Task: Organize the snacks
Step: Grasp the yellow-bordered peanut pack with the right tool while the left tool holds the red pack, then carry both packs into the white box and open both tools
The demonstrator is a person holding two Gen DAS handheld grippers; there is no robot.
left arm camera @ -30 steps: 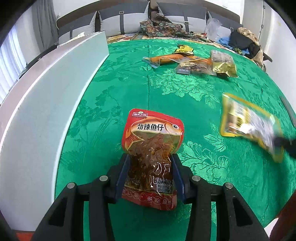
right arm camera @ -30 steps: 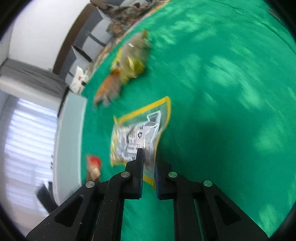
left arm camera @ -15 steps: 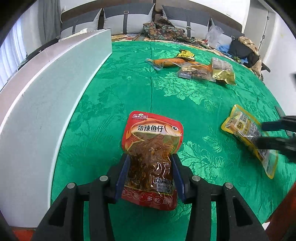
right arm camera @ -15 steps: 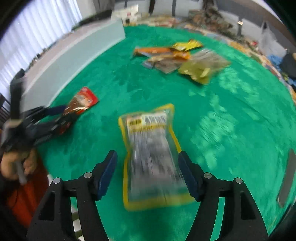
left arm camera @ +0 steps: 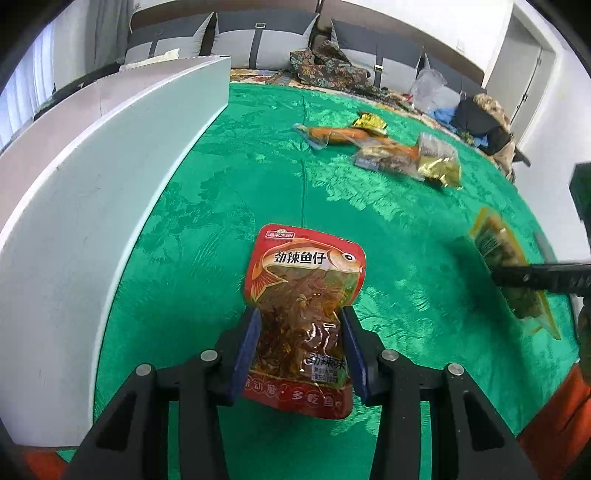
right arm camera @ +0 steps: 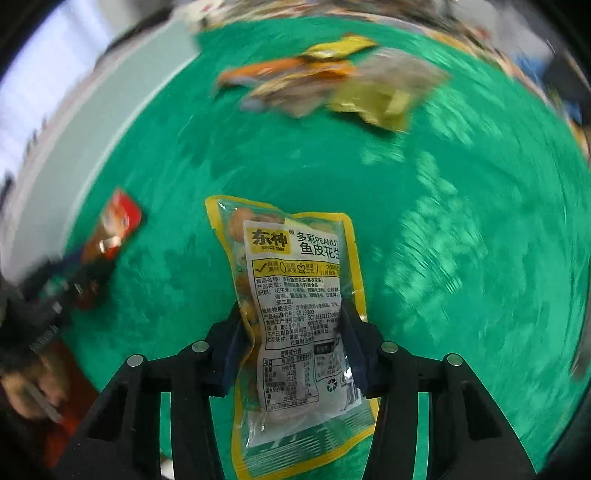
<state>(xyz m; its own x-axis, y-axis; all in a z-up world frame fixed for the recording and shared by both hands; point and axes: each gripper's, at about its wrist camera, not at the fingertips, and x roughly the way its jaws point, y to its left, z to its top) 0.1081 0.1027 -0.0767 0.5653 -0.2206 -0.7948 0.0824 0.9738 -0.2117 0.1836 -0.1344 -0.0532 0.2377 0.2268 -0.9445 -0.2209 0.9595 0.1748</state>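
My left gripper (left arm camera: 301,345) is clamped on the fish pack (left arm camera: 304,314), my right gripper (right arm camera: 295,339) on the peanut pack (right arm camera: 295,325), both above the green table (left arm camera: 258,184). I should carry slowly, grips firm, toward the pile (left arm camera: 399,155).

green tablecloth (left arm camera: 369,229) | white board (left arm camera: 110,177) | grey cushions (left arm camera: 236,40) | white walls (left arm camera: 443,22)
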